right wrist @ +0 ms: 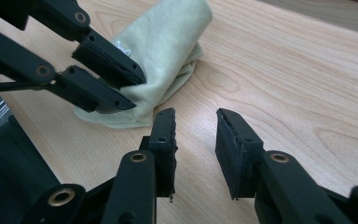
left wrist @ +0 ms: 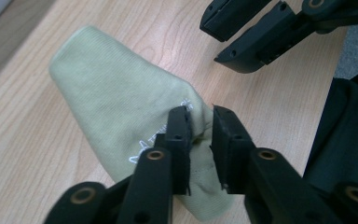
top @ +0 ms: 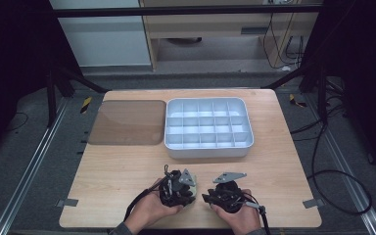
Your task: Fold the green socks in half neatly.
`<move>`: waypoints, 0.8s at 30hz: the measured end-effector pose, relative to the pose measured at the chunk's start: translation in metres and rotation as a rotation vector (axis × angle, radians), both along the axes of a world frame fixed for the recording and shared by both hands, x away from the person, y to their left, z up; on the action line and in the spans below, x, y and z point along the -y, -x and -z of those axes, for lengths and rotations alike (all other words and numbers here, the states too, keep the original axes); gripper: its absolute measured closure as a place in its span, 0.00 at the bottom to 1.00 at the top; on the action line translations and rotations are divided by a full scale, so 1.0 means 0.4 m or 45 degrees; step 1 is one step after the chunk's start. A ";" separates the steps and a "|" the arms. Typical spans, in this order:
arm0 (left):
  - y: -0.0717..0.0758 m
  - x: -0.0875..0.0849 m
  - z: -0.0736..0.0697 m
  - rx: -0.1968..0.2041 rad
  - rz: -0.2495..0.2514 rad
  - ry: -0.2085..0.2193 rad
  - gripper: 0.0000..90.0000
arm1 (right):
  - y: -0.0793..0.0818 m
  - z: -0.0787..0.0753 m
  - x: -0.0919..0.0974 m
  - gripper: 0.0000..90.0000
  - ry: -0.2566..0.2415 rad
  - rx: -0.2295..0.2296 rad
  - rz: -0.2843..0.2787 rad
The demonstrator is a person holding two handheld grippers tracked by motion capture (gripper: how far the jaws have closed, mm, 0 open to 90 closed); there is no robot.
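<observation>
A pale green folded cloth (left wrist: pixel 121 93) lies on the wooden table (top: pixel 127 186) near its front edge, with white stitched lettering on it. In the high view, the cloth (top: pixel 192 190) peeks out beside my left gripper (top: pixel 188 192). In the left gripper view, my left gripper (left wrist: pixel 200 126) stands open by a narrow gap, with the cloth's corner between the jaws and the pads not pressing it. My right gripper (right wrist: pixel 196 126) is open over bare wood just short of the cloth (right wrist: pixel 168 42), with nothing between its jaws. The two grippers face each other closely, the left gripper (right wrist: pixel 137 91) at the cloth's near end.
A white tray (top: pixel 208 152) divided into several compartments stands at the table's middle back. A brown translucent sheet (top: pixel 127 122) lies to its left. Small metal brackets (top: pixel 68 202) (top: pixel 312 203) sit at the table's front corners.
</observation>
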State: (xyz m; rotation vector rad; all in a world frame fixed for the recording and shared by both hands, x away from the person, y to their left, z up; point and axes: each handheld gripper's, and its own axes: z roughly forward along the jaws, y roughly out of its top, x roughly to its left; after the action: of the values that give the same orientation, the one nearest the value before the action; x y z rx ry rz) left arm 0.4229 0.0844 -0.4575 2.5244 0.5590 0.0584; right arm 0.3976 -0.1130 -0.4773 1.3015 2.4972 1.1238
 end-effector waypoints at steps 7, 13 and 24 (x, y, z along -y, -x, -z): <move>0.003 -0.011 -0.012 0.024 -0.014 0.021 0.79 | 0.000 -0.003 0.003 0.74 -0.001 0.000 0.010; 0.007 -0.021 -0.022 0.044 -0.022 0.036 0.75 | 0.000 -0.004 0.003 0.71 -0.001 0.001 0.013; 0.016 -0.048 -0.058 0.081 -0.049 0.096 0.73 | -0.001 -0.018 0.002 0.67 -0.011 0.017 0.020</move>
State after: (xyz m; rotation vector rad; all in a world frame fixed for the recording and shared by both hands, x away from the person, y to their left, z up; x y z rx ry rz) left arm 0.4165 0.1037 -0.4342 2.4303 0.5731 0.1293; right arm 0.3980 -0.1137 -0.4701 1.3090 2.4711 1.1379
